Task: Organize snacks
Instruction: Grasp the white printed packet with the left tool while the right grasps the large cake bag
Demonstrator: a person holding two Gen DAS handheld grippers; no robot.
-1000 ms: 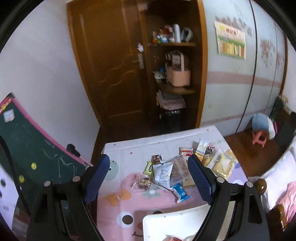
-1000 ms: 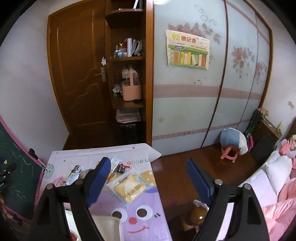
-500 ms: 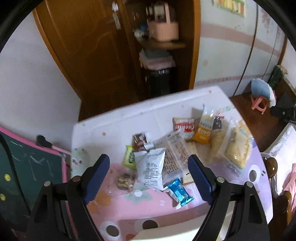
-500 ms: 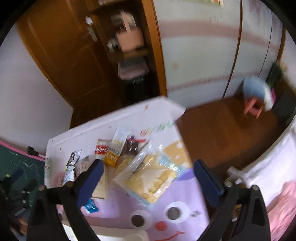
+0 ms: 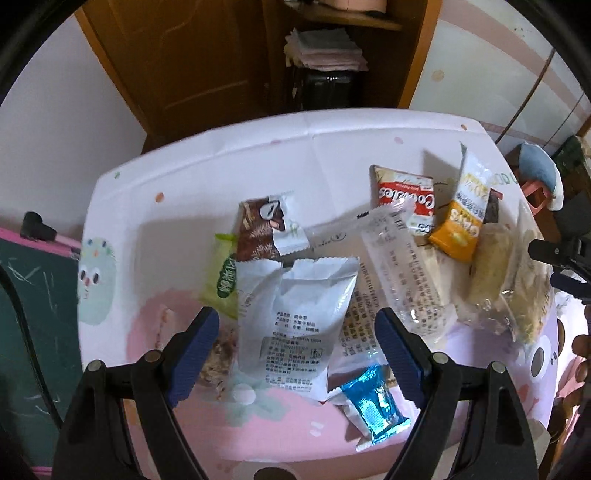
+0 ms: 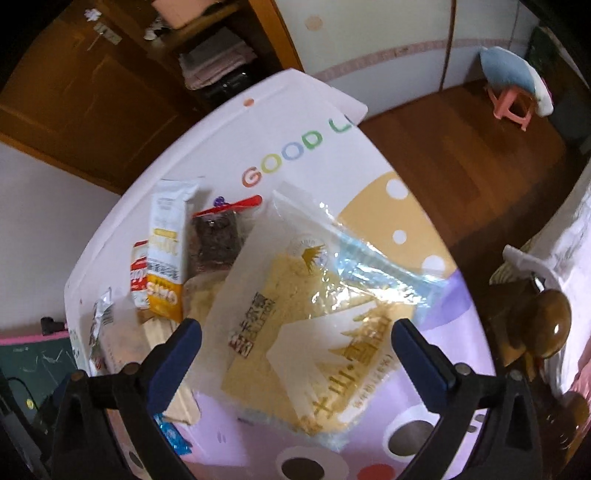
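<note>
both hand-held grippers (image 5: 297,354) (image 6: 297,356) wide apart, empty.

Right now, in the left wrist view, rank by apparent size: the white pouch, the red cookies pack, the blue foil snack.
1. white pouch, though it lies nearest the camera
2. red cookies pack
3. blue foil snack

Setting: a lived-in room of a home, likely a bedroom. Indicators: a wooden door (image 5: 192,62) at 11 o'clock; an open wooden shelf unit holding folded cloths (image 5: 325,50) at 12 o'clock; sliding wardrobe panels (image 6: 388,33) at 1 o'clock; a wood floor (image 6: 472,155) with a small pink stool (image 6: 511,105) at 2 o'clock; a table under a cartoon-printed cloth (image 6: 288,155) lettered "GOOD".
</note>
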